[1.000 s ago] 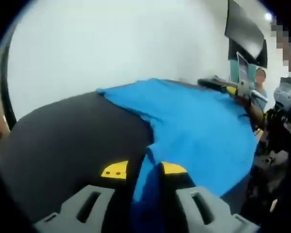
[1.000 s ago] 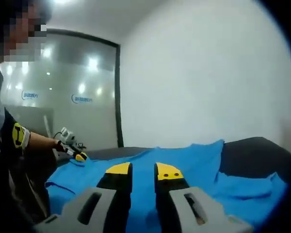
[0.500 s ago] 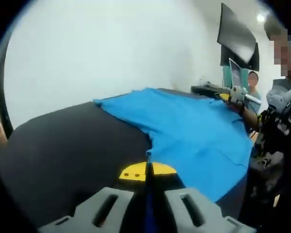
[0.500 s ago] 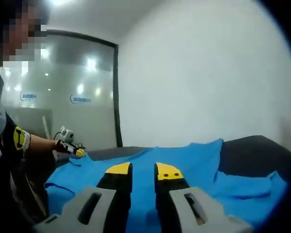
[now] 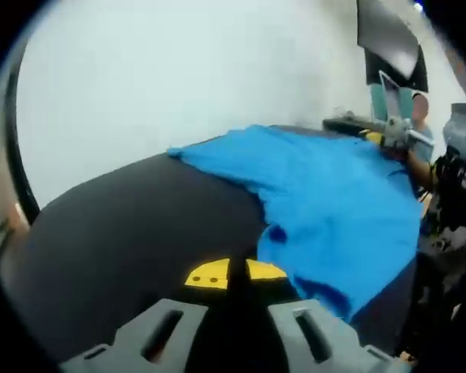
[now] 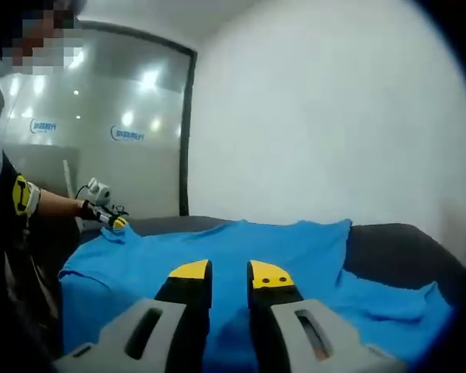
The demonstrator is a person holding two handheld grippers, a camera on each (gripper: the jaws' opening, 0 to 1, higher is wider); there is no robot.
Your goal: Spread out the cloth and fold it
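Observation:
A blue cloth (image 5: pixel 334 194) lies spread over a dark table (image 5: pixel 140 233), its near edge bunched beside my left gripper (image 5: pixel 229 273). That gripper's yellow-tipped jaws are pressed together at the cloth's edge, with a thin bit of it pinched. In the right gripper view the same cloth (image 6: pixel 217 241) stretches across the table (image 6: pixel 396 249), and my left gripper (image 6: pixel 109 219) sits at its far left corner. My right gripper (image 6: pixel 229 272) holds cloth in the narrow gap between its jaws. It also appears as the right gripper (image 5: pixel 392 134) at the cloth's far edge.
A white wall (image 5: pixel 179 70) runs behind the table. A glass partition (image 6: pixel 101 124) stands at the left. The person's arm (image 6: pixel 46 206) reaches in along the table's left side. A seated person and a laptop (image 5: pixel 388 101) are beyond the far end.
My left jaws went from open around the cloth edge to shut on it. The cloth near them now lies bunched further right. Both views shifted slightly; the cloth looks flatter.

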